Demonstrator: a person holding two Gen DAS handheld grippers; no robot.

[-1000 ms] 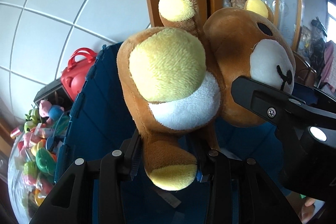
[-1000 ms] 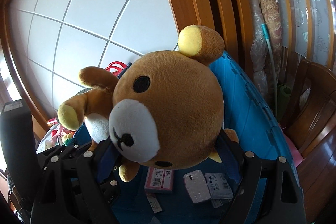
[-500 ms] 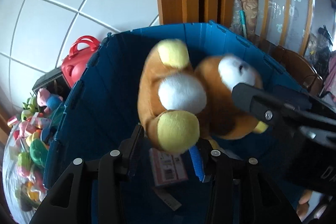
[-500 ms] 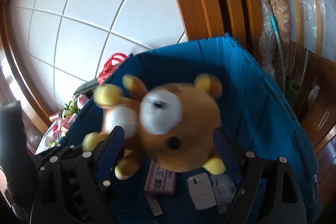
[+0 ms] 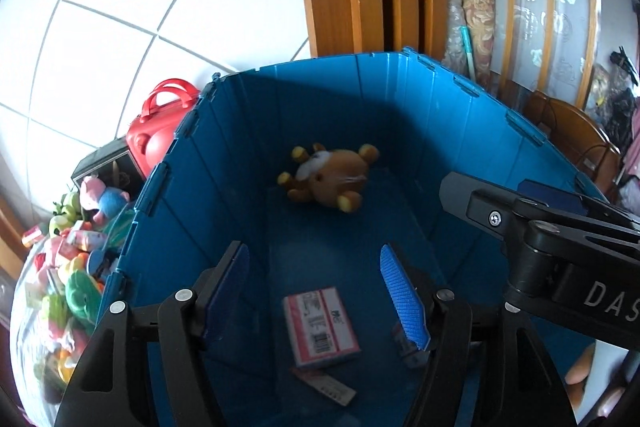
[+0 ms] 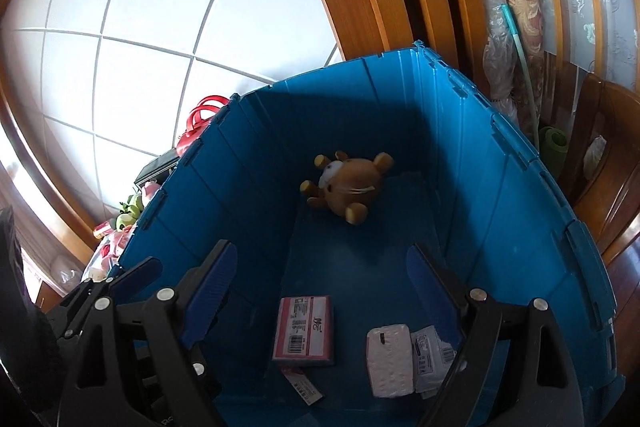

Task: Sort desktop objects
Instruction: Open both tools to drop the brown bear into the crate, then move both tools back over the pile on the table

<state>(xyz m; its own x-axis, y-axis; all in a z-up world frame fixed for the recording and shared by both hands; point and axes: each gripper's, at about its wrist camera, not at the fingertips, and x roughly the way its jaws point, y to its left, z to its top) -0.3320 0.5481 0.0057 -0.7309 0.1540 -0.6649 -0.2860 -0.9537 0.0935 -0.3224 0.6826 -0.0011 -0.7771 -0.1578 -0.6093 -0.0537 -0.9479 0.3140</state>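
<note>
Both tools hang over the blue crate (image 5: 248,163), angled down into it. Left tool (image 5: 320,291): jaws opening, nothing between the pads, only crate floor seen through the gap. Right tool (image 6: 320,291): jaws spread wide, also empty.

Plush bear (image 5: 326,179) lies on the crate floor at the far end, well ahead of both tools and below them, close to the far wall. It is on its side, head toward the left wall, feet toward the right, so its long axis runs across my line of approach. I judge this item sorted.

Just ahead of and beneath the tools, on the near floor: pink box (image 6: 304,325), white pack (image 6: 390,359), a smaller label packet (image 6: 432,353) touching it.

What is left to sort looks to be the toy pile (image 5: 68,267) on the bench, outside the crate, off to the left of the left tool. The left hand is the nearer one; the right tool sits further right, its body visible beside the left. Red case (image 5: 160,131) stands beyond the pile, against the crate's outer wall.
</note>
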